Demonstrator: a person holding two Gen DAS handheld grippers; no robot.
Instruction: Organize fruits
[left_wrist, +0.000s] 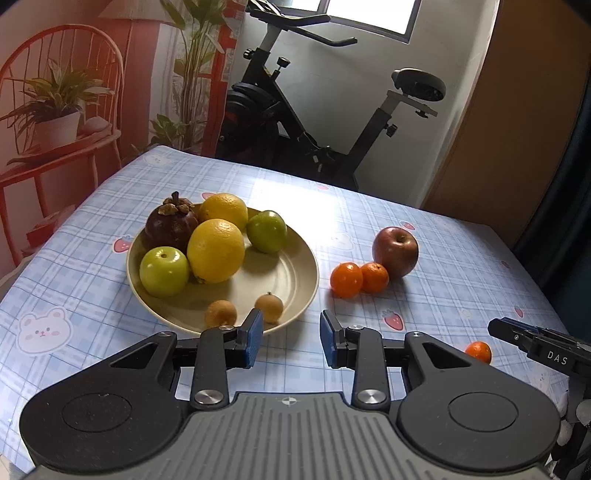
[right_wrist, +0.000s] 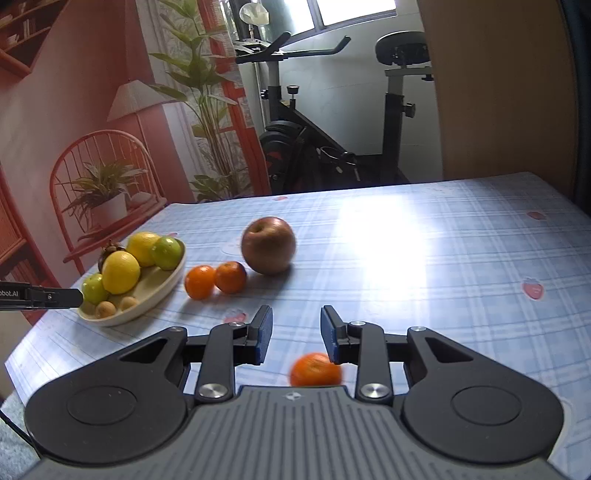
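A cream plate (left_wrist: 280, 280) holds a mangosteen (left_wrist: 170, 225), two lemons (left_wrist: 216, 251), two green apples (left_wrist: 163, 271) and two small brown longans (left_wrist: 221, 314). Right of the plate on the cloth lie two tangerines (left_wrist: 346, 279) and a red apple (left_wrist: 395, 252). My left gripper (left_wrist: 290, 325) hovers at the plate's near rim, open, with nothing between its pads. My right gripper (right_wrist: 295, 325) is open and empty too. A third tangerine (right_wrist: 316, 369) lies on the cloth under it, close to the right finger. The same tangerine (left_wrist: 478, 351) shows beside the right gripper's tip in the left wrist view.
The table (right_wrist: 461, 258) wears a blue checked cloth and ends at a far edge. Behind it stand an exercise bike (left_wrist: 295, 110), a backdrop with a red chair (left_wrist: 55, 110) and a wooden panel (left_wrist: 517, 129). Glare covers the cloth's middle.
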